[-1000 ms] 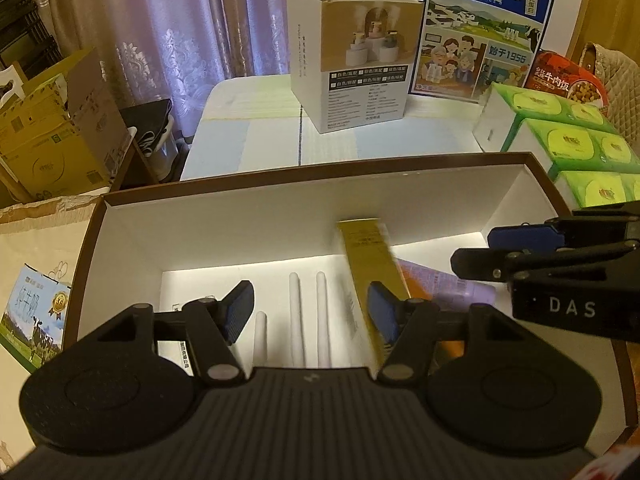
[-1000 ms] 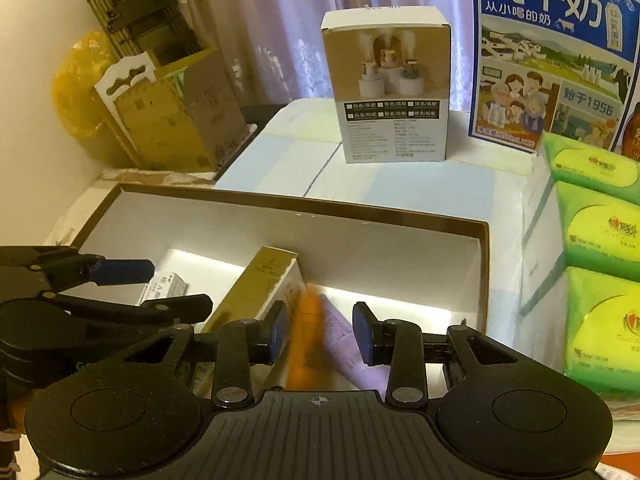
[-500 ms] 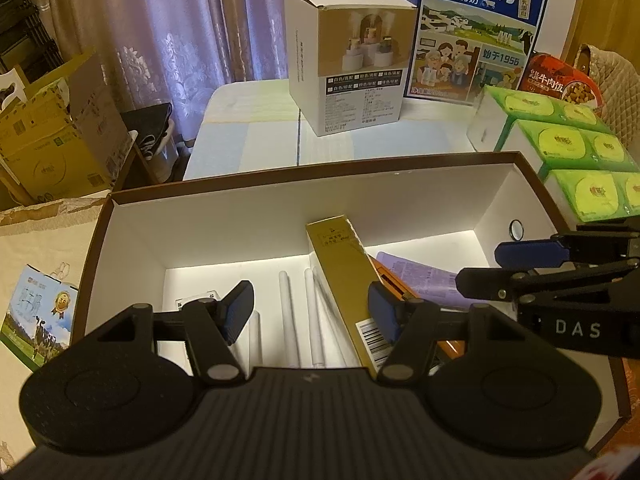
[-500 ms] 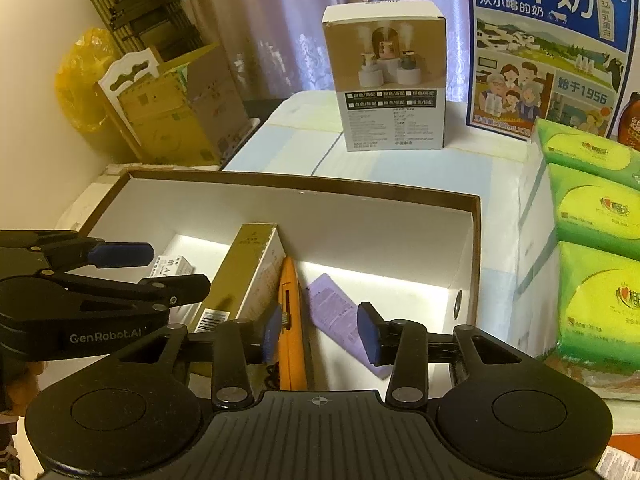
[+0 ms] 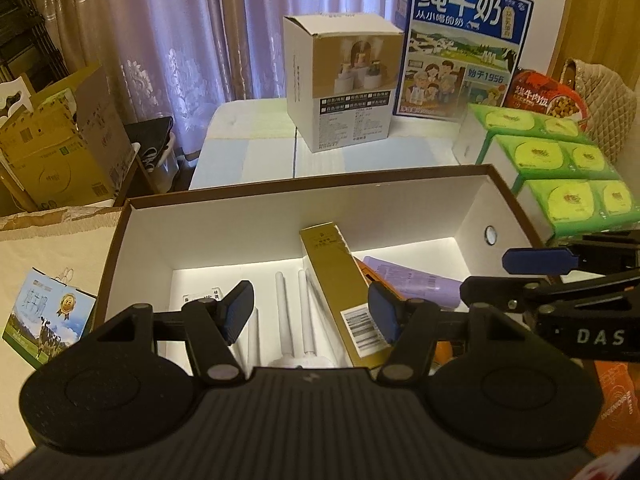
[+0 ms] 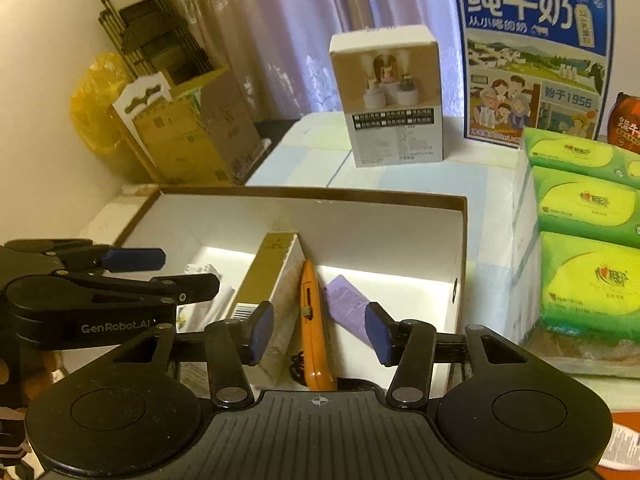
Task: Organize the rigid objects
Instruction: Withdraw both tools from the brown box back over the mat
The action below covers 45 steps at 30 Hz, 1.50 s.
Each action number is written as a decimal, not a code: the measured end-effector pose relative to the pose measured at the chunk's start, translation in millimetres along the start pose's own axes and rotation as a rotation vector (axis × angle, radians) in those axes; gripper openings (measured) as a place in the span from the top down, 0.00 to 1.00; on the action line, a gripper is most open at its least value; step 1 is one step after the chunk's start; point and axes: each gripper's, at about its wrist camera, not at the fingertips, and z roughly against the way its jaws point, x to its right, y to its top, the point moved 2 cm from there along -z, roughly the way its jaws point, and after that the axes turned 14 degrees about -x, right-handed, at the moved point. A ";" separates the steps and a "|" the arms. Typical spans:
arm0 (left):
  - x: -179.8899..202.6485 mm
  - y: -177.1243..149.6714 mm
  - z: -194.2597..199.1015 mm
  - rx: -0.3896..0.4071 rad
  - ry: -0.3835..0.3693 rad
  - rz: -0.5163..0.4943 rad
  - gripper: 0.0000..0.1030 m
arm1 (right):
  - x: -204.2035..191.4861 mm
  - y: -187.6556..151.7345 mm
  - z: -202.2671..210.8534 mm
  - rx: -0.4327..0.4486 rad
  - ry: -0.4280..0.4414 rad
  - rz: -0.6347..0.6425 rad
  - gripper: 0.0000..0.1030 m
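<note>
An open brown-rimmed box [image 5: 400, 179] [image 6: 463, 240] with white inside holds a long gold carton [image 5: 340, 292] [image 6: 272, 276], an orange utility knife [image 6: 314, 328], a purple tube [image 5: 416, 280] [image 6: 346, 306], white sticks [image 5: 283, 312] and a small white packet [image 6: 198, 270]. My left gripper [image 5: 314, 312] hovers open above the box's near side, nothing between its pads. My right gripper [image 6: 318, 330] is above the knife with its jaws opening; the pads touch nothing. Each gripper appears side-on in the other's view.
On the table behind the box stand a white humidifier carton [image 5: 344, 80] [image 6: 390, 96], a blue milk poster box [image 5: 460, 48] [image 6: 532, 60] and green tissue packs [image 5: 560, 176] [image 6: 584, 240]. Cardboard boxes [image 5: 60, 148] [image 6: 188, 136] sit at left, near purple curtains.
The right gripper let go of the orange knife, which now lies in the box beside the gold carton, and its jaws widened. Both grippers drew back and rose a little.
</note>
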 end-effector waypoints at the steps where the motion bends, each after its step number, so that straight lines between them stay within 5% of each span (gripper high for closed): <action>1: 0.1 -1.8 3.3 0.004 -0.001 0.001 0.42 | -0.2 -2.6 5.0 0.011 0.005 -0.005 0.48; 21: 30.4 -59.0 84.6 0.113 -0.049 -0.004 0.42 | 0.2 -70.3 90.6 0.129 0.040 -0.095 0.31; 29: 64.8 -97.5 103.9 0.097 -0.079 -0.039 0.42 | 12.1 -114.5 118.3 0.123 0.060 -0.109 0.31; 45: 167.8 -137.8 88.4 0.021 -0.219 -0.154 0.42 | 70.3 -201.8 152.9 0.058 -0.065 -0.171 0.31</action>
